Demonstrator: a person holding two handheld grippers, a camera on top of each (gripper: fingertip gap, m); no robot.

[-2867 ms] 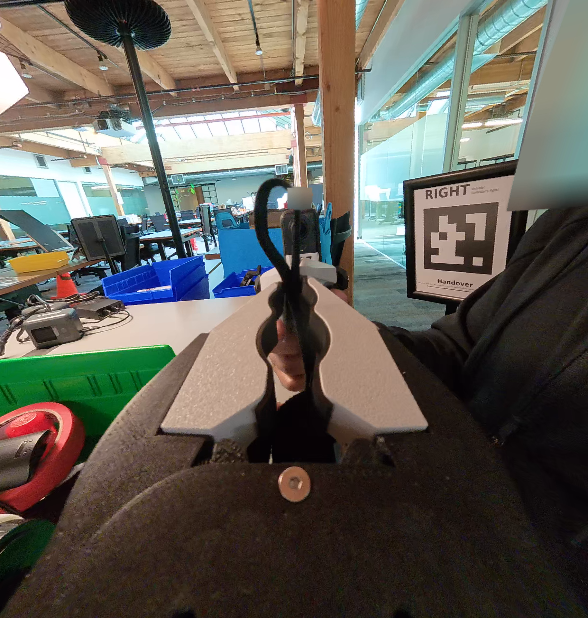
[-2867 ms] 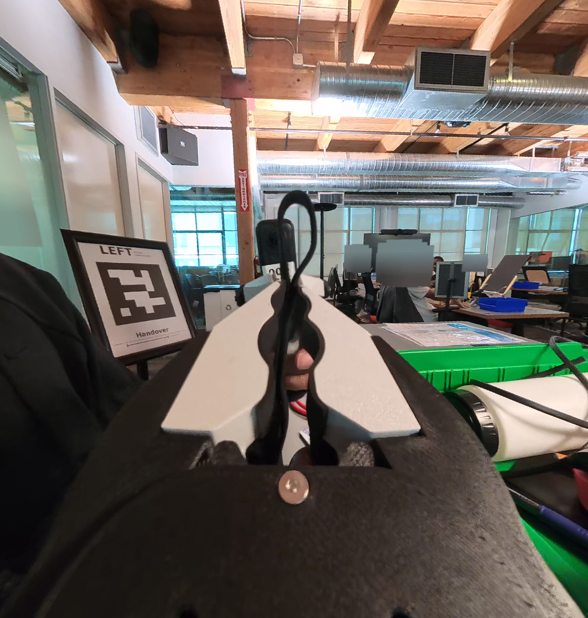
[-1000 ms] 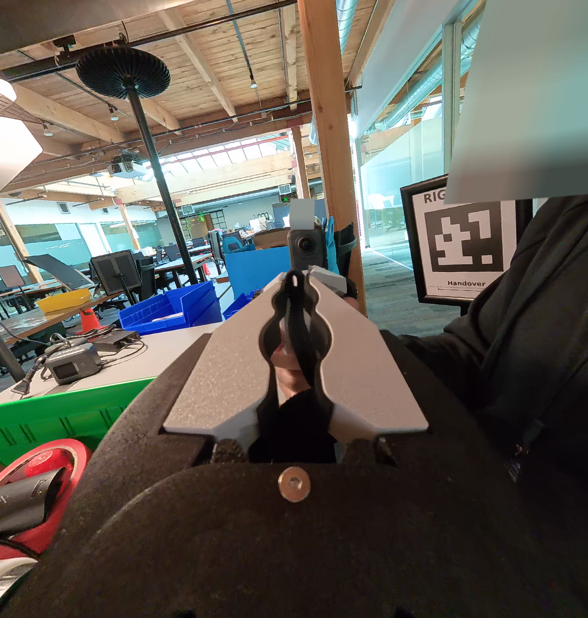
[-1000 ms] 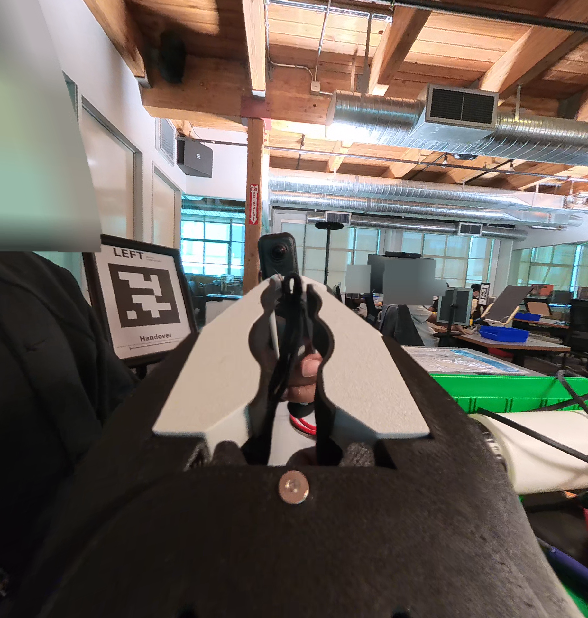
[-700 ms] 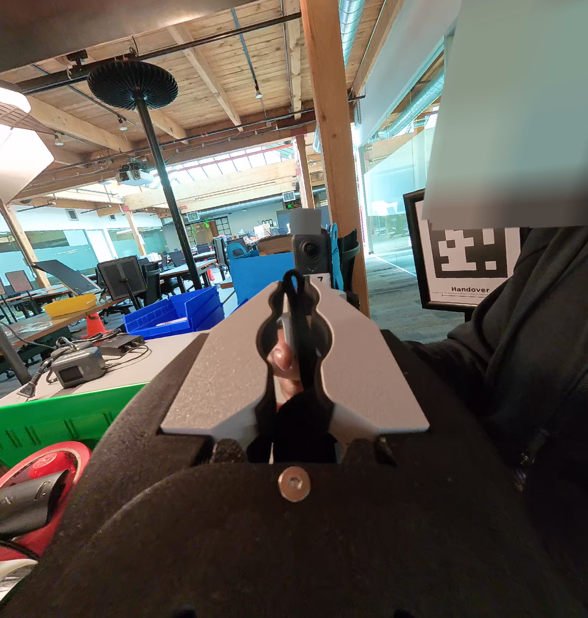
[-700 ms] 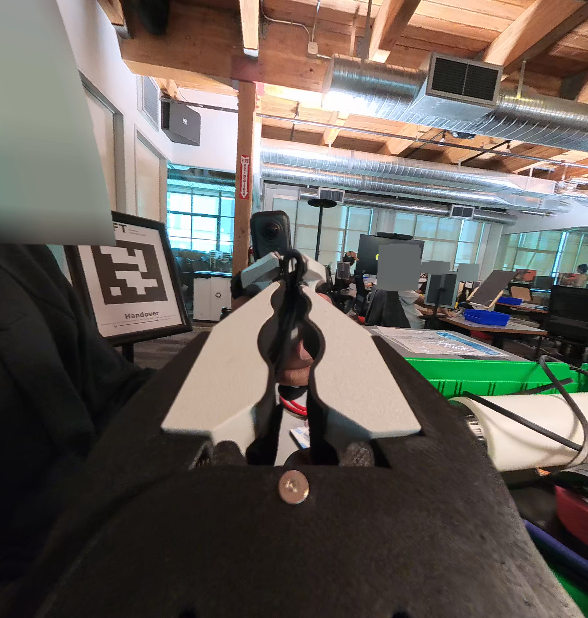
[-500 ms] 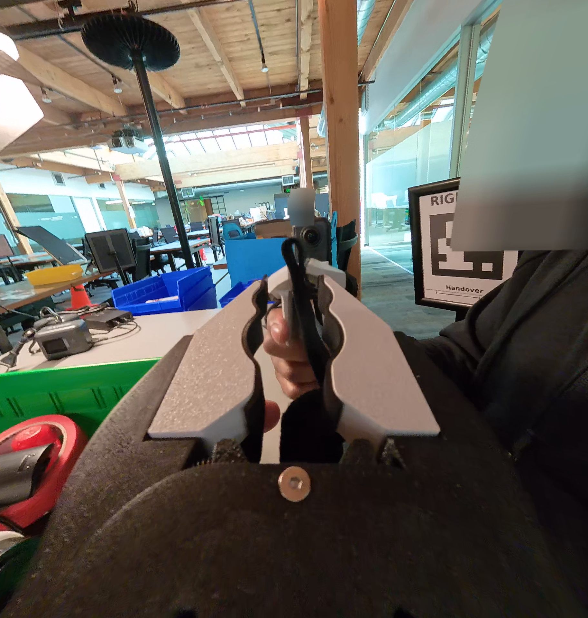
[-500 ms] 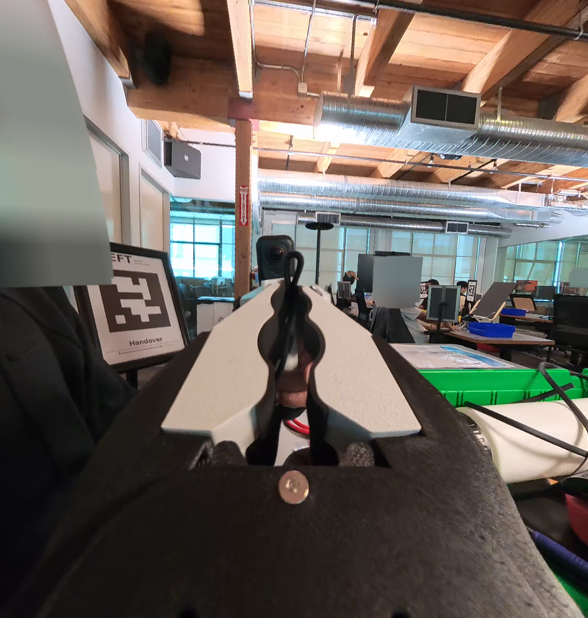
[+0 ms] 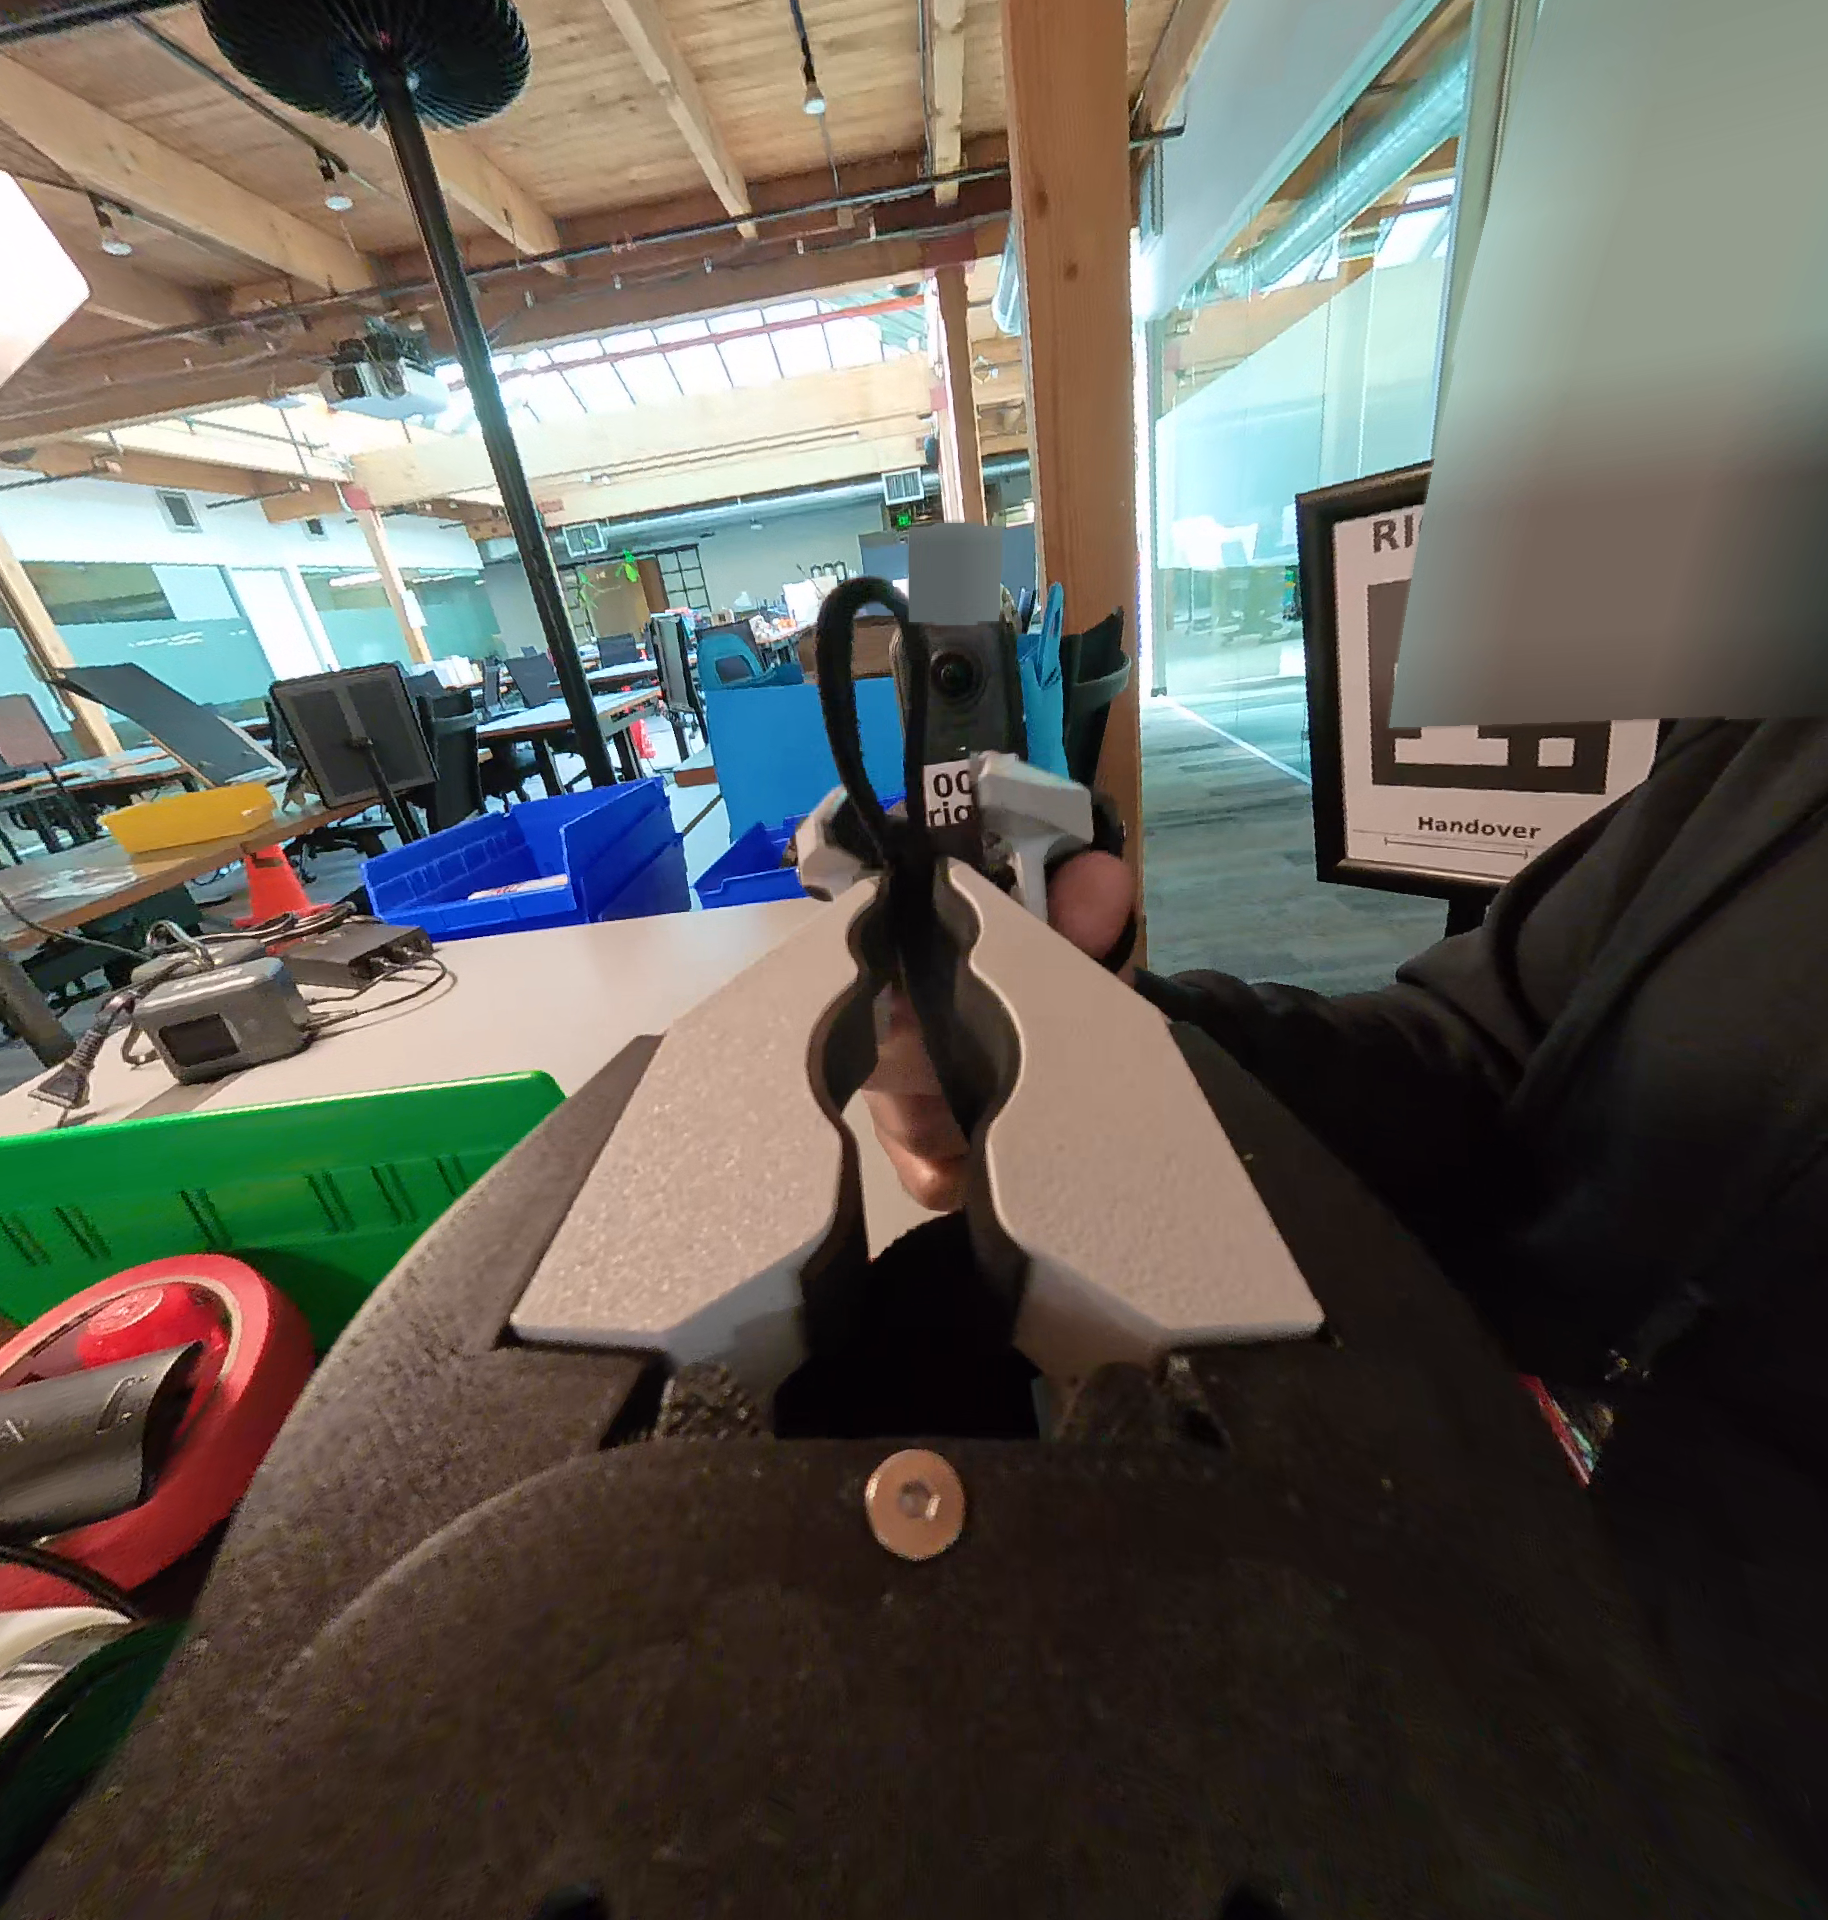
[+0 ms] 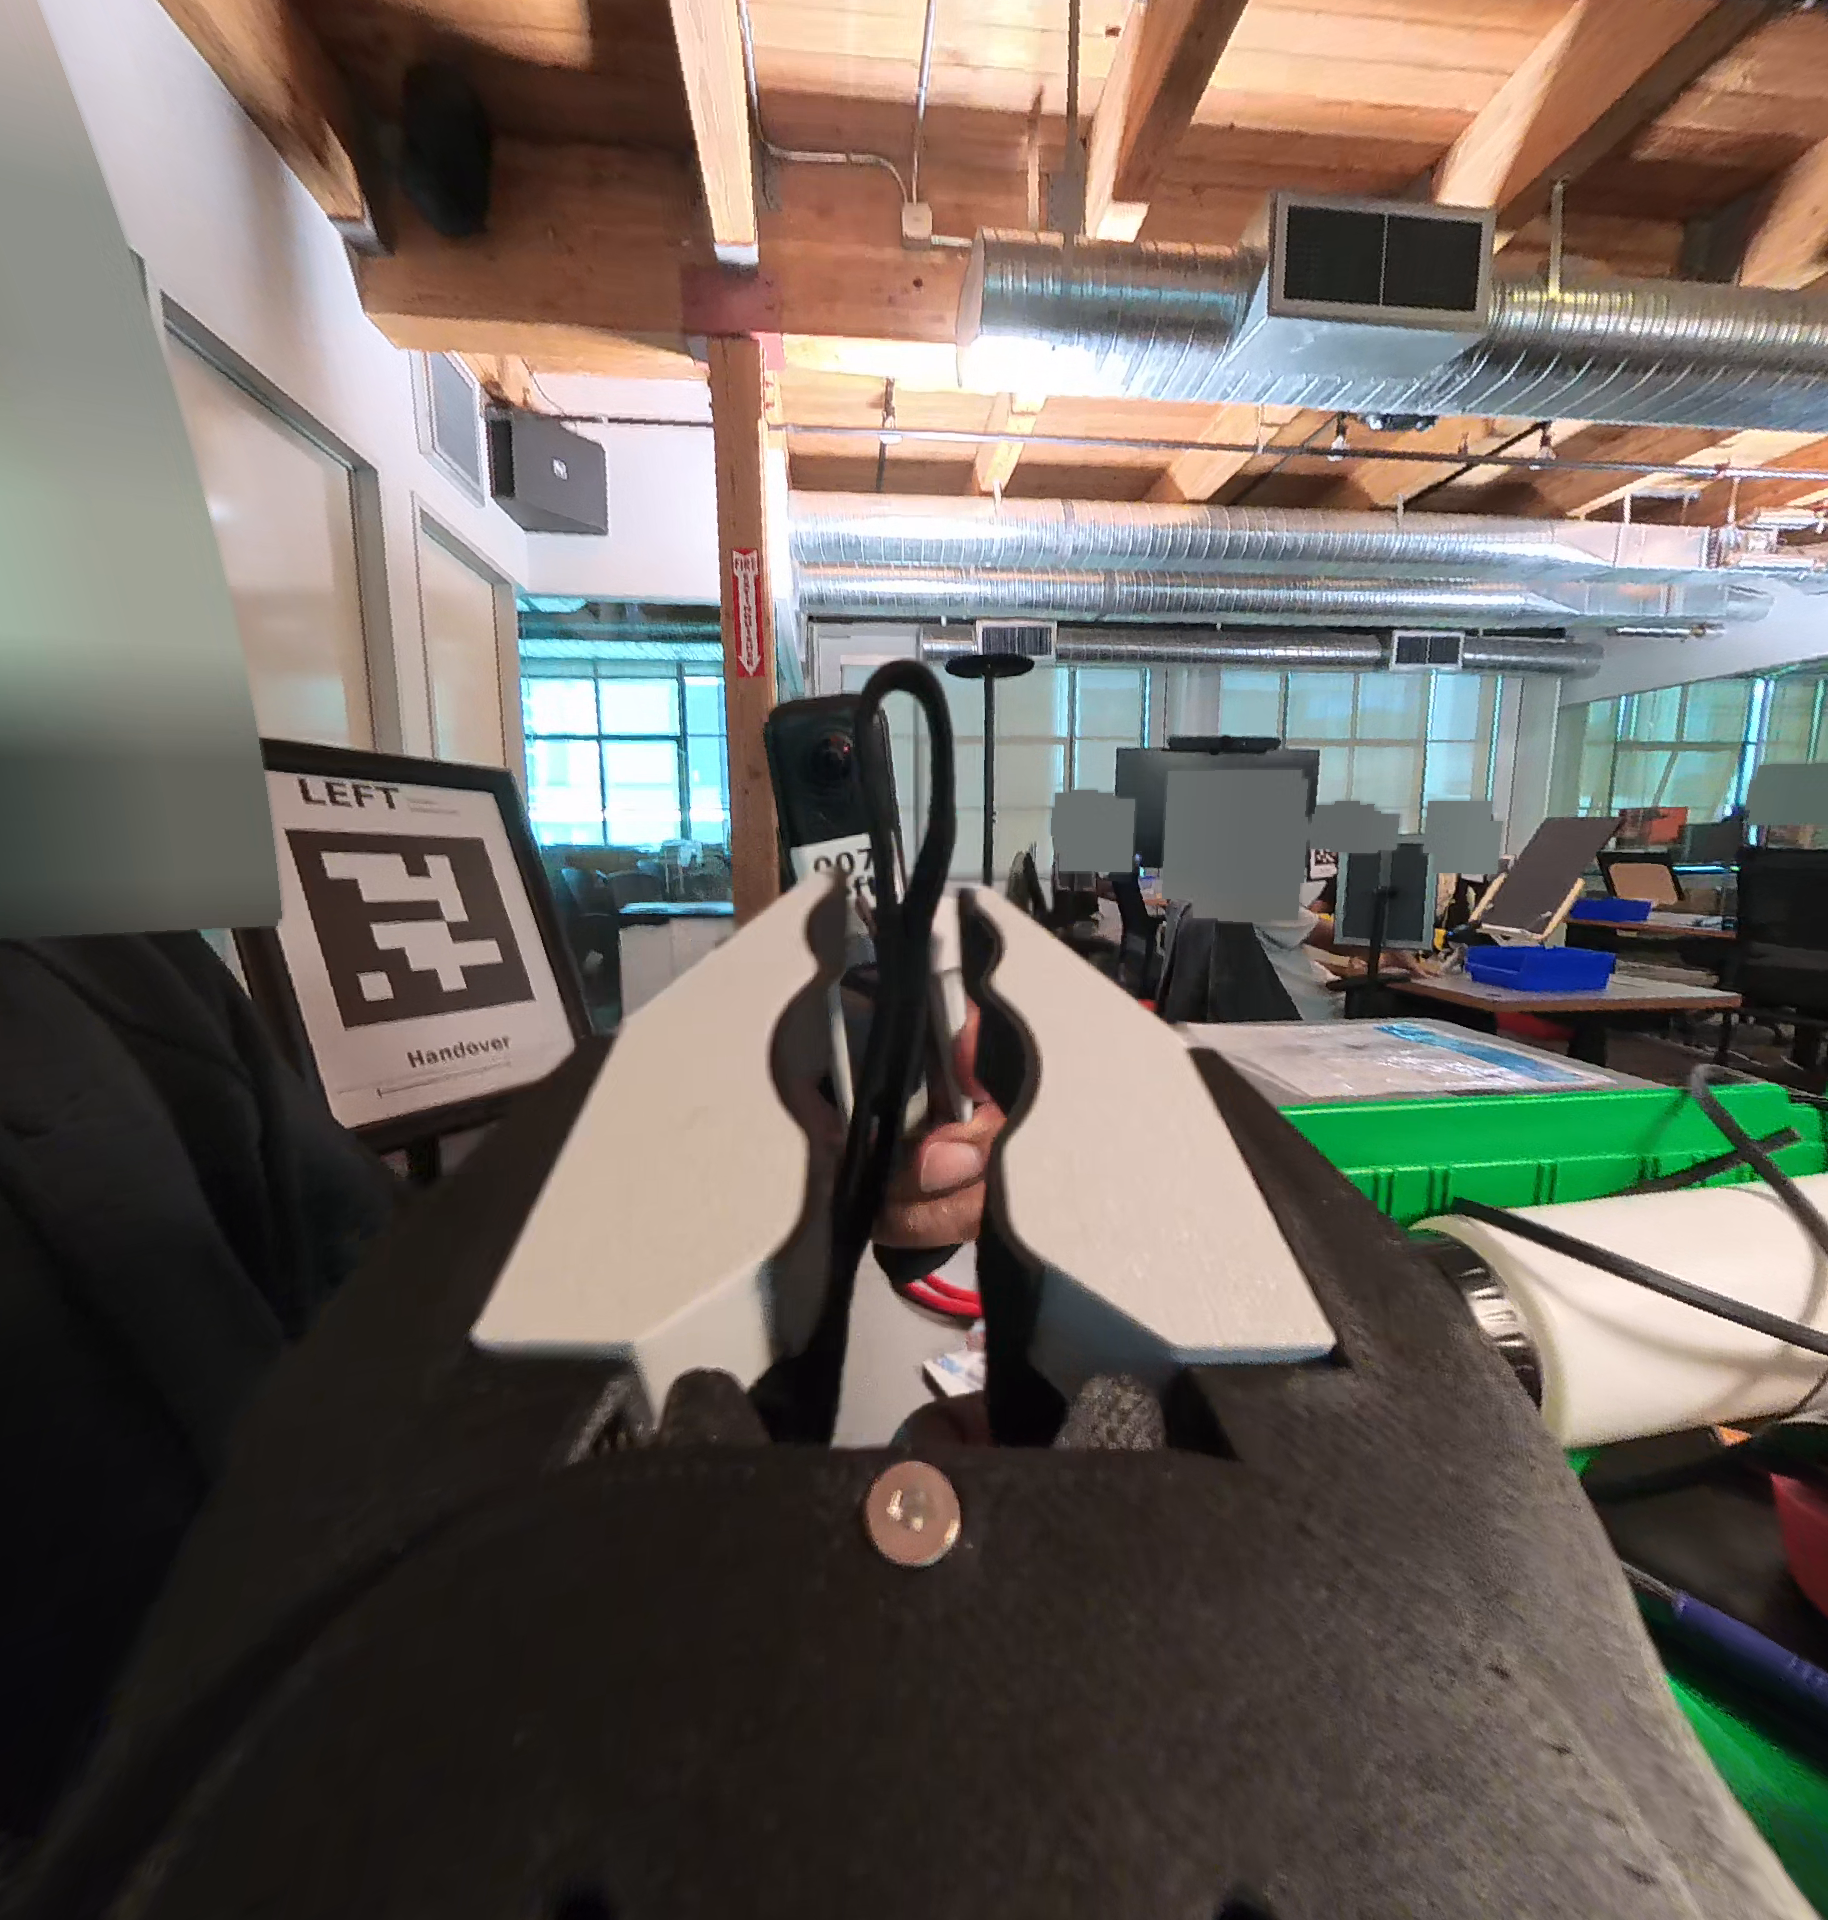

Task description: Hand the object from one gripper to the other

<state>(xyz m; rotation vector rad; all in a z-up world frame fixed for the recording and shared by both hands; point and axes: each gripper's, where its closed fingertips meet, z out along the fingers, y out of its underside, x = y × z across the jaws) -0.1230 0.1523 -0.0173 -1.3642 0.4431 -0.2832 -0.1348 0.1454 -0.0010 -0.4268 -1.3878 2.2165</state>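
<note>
Black cord (image 9: 894,831), looped at its top, is seen at the centre of both wrist views, one cord only. It is pinched between the closed fingers of the left gripper (image 9: 915,894), while the right gripper (image 10: 905,914) is seen with its fingers parted around the same cord, not clamping it. Two grippers are counted, facing each other tip to tip. A slip is judged possible if the limp loop is snagged on a parted finger as the grippers are drawn apart. One green bin (image 9: 214,1164) is seen at lower left.
</note>
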